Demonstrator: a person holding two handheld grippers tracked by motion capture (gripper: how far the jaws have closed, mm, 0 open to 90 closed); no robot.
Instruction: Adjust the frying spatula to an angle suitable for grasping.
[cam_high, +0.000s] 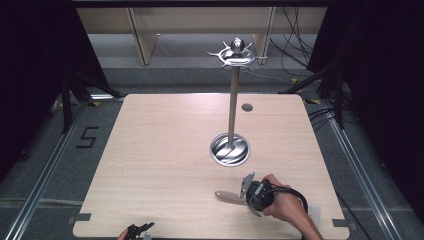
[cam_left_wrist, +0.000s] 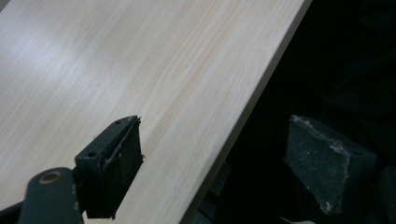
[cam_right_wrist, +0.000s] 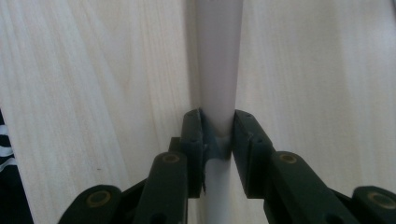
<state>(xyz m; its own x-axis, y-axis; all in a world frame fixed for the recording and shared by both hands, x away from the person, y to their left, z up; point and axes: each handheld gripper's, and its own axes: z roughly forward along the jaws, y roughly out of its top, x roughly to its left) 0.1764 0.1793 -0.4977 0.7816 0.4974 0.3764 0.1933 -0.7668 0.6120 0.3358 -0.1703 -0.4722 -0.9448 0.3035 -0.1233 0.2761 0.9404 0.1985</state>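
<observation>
light wood table (cam_high: 165, 165); right gripper (cam_right_wrist: 218, 135) pinching pale utensil handle (cam_right_wrist: 218, 70), left gripper (cam_left_wrist: 219, 158) spread, idle. grasp done; next lift toward hook stand (cam_high: 233, 100).

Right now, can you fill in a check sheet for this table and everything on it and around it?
Surface: pale wooden table, bare apart from a small round grey disc near the far edge.
Job's things: a pale utensil handle lying flat near the front edge; a metal stand with a round base and hooks on top, upright.
Clutter: nothing seen.
Grippers: right hand-held gripper shut on the handle; left hand-held gripper open, over the table's front edge, holding nothing.
Cables: a black cable loops over the right hand; more lie on the floor behind.
Surroundings: dark curtains at both sides, floor rails, a 5 marked on the floor.
</observation>
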